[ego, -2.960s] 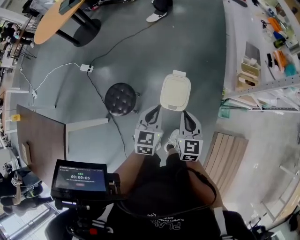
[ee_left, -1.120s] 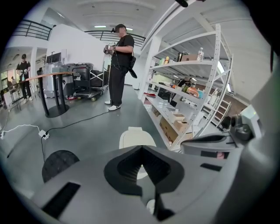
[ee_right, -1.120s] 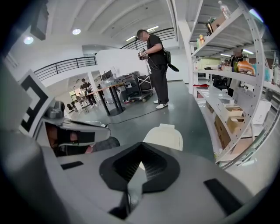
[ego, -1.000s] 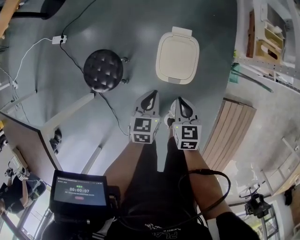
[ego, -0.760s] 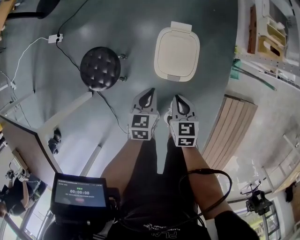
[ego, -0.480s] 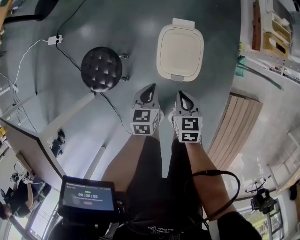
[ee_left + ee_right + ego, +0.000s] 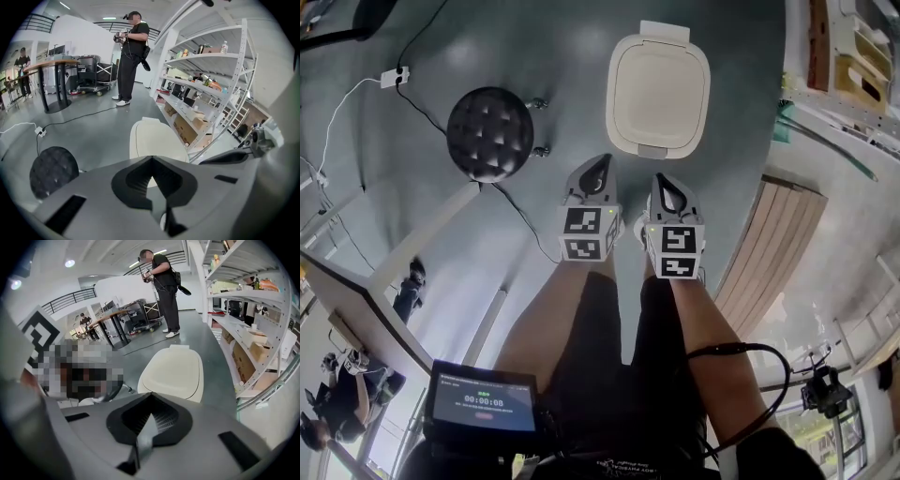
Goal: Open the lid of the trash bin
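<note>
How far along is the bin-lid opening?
Done: only the approach; the person stands right at the trash bin. In hand: nothing. The left hand-held gripper and right hand-held gripper are both shut and empty, held short of the bin's near edge, touching nothing. Left: the whole job; the lid lies flat and closed.
</note>
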`<move>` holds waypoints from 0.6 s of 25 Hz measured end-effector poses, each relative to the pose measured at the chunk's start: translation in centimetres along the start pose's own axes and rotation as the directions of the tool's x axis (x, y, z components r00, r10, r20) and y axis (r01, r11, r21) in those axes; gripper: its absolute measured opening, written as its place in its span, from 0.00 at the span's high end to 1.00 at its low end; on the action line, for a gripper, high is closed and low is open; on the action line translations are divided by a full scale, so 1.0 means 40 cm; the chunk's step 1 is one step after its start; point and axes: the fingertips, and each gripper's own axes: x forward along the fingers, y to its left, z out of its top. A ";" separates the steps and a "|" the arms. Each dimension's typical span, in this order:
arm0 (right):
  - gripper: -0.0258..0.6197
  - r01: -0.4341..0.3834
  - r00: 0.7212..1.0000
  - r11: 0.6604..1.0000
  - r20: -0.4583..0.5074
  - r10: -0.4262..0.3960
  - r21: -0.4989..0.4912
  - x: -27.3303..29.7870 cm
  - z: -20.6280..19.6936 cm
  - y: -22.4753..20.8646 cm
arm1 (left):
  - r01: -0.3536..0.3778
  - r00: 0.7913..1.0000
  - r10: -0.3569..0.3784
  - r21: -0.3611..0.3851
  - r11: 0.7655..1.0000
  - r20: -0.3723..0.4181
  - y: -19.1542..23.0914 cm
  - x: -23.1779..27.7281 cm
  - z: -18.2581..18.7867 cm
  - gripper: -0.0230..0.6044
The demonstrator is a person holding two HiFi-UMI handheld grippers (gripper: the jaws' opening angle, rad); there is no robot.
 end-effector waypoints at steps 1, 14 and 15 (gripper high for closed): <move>0.96 0.002 1.000 1.000 -0.002 -0.002 0.000 0.009 -0.001 -0.002 | 0.003 1.000 -0.003 0.000 1.000 -0.005 -0.001 0.011 -0.007 0.97; 0.96 0.058 0.997 0.998 -0.050 -0.059 -0.011 0.117 -0.041 -0.038 | 0.045 0.997 -0.044 0.018 0.999 -0.059 0.008 0.077 -0.074 0.97; 0.96 0.058 0.997 0.998 -0.056 -0.058 -0.008 0.126 -0.045 -0.041 | 0.048 0.997 -0.046 0.023 0.999 -0.064 0.010 0.082 -0.078 0.97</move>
